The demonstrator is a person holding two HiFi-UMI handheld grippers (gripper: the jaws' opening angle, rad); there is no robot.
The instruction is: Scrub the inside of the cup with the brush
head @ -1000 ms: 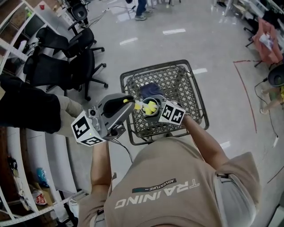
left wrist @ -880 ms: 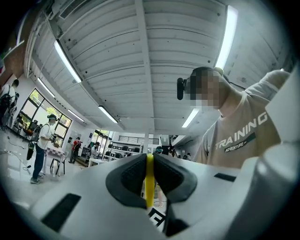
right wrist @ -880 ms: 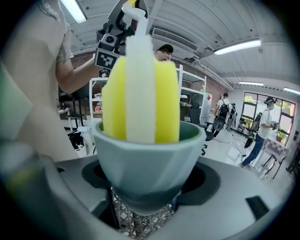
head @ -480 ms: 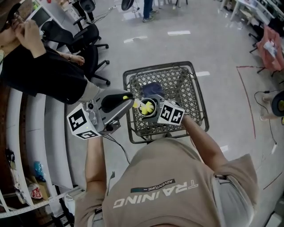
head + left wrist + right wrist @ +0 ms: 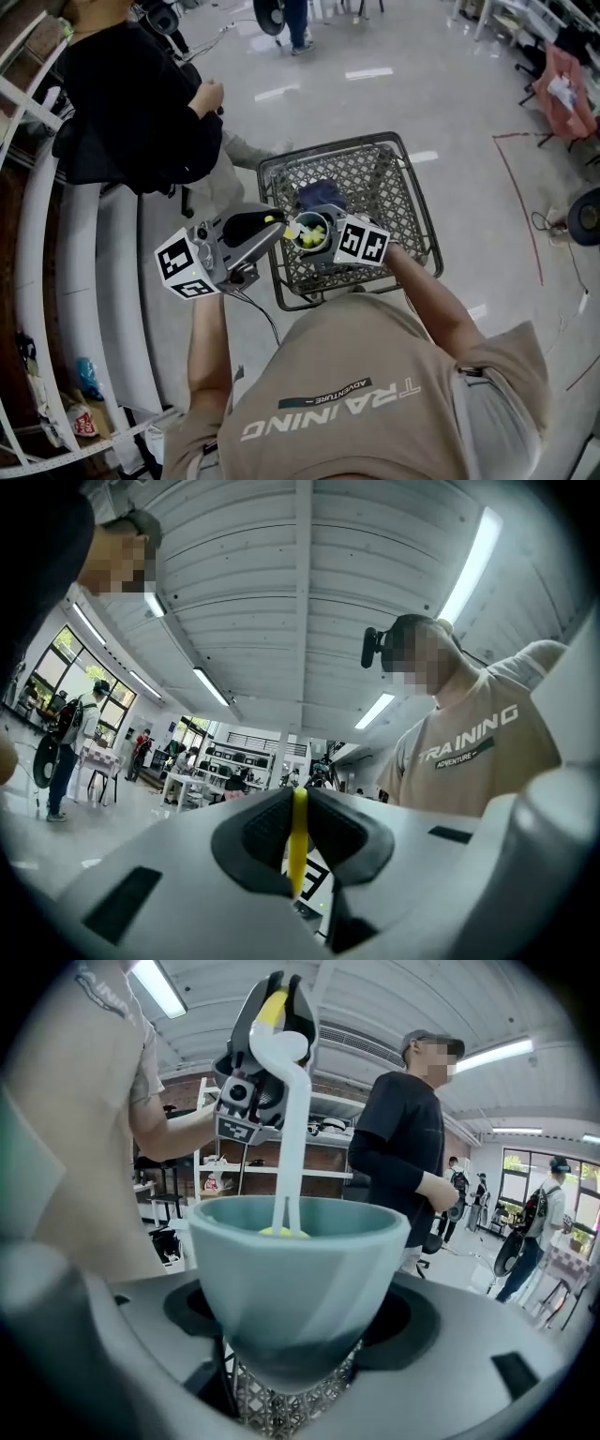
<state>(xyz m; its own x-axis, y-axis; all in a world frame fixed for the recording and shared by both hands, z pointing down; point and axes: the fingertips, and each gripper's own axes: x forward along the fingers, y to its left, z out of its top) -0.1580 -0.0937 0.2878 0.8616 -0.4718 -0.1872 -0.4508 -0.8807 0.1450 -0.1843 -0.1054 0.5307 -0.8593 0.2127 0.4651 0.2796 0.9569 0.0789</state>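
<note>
Nearest, the left gripper [image 5: 265,223] pinches the handle of the yellow-and-white brush [image 5: 286,1119], its head down inside the teal cup [image 5: 300,1269]. The right gripper [image 5: 323,242] clamps that cup above the wire basket [image 5: 398,183]. A bystander [image 5: 141,103] stands far left.

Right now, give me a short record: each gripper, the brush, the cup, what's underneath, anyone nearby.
left gripper: shut on the brush by its yellow handle end
right gripper: shut on the cup
brush position: yellow head down inside the cup, white stem rising out
underneath: wire basket
nearby: person in a black top, on the left
</note>
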